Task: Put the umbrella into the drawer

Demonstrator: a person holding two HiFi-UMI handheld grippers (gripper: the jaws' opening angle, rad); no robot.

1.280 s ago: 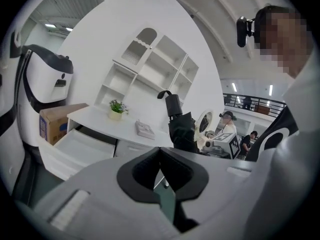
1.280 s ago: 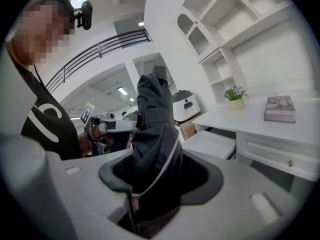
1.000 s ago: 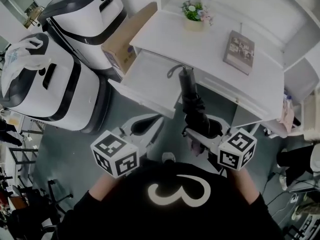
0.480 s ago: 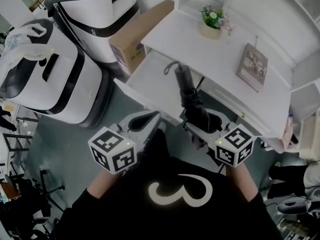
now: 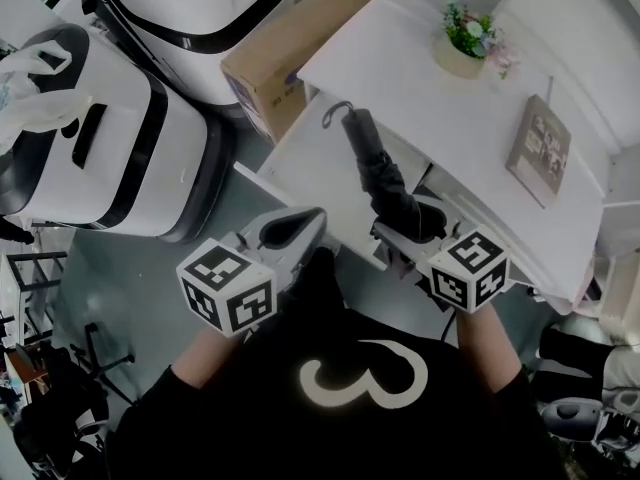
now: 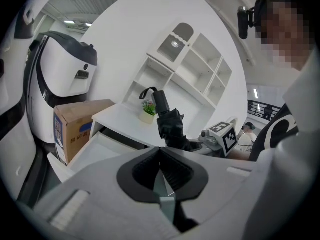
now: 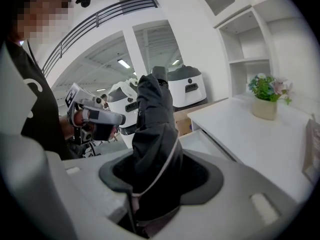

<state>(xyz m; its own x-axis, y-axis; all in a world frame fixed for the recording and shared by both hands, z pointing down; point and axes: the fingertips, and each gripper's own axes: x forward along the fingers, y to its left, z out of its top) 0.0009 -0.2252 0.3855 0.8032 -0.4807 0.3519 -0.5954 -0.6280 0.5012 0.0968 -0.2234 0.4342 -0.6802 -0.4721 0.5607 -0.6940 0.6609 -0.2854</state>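
A folded black umbrella [image 5: 385,183] with a hooked handle sticks out forward from my right gripper [image 5: 408,236], which is shut on its fabric end. In the head view its handle end lies over the open white drawer [image 5: 300,153] of the desk [image 5: 400,68]. The umbrella [image 7: 155,129] fills the space between the jaws of the right gripper [image 7: 160,170]. My left gripper [image 5: 312,220] is to the left of the umbrella, near the drawer's front edge and apart from it. The left gripper [image 6: 161,156] has its pads together with nothing between them. The umbrella [image 6: 170,124] also appears beyond it.
A cardboard box [image 5: 275,58] stands left of the desk, beside two large white-and-black machines [image 5: 110,158]. On the desk top are a potted plant [image 5: 465,40] and a book [image 5: 540,148]. White shelves [image 6: 192,66] rise behind the desk.
Both grippers have moved forward and lower toward the desk, carrying the umbrella along. Its handle end now reaches out over the open drawer.
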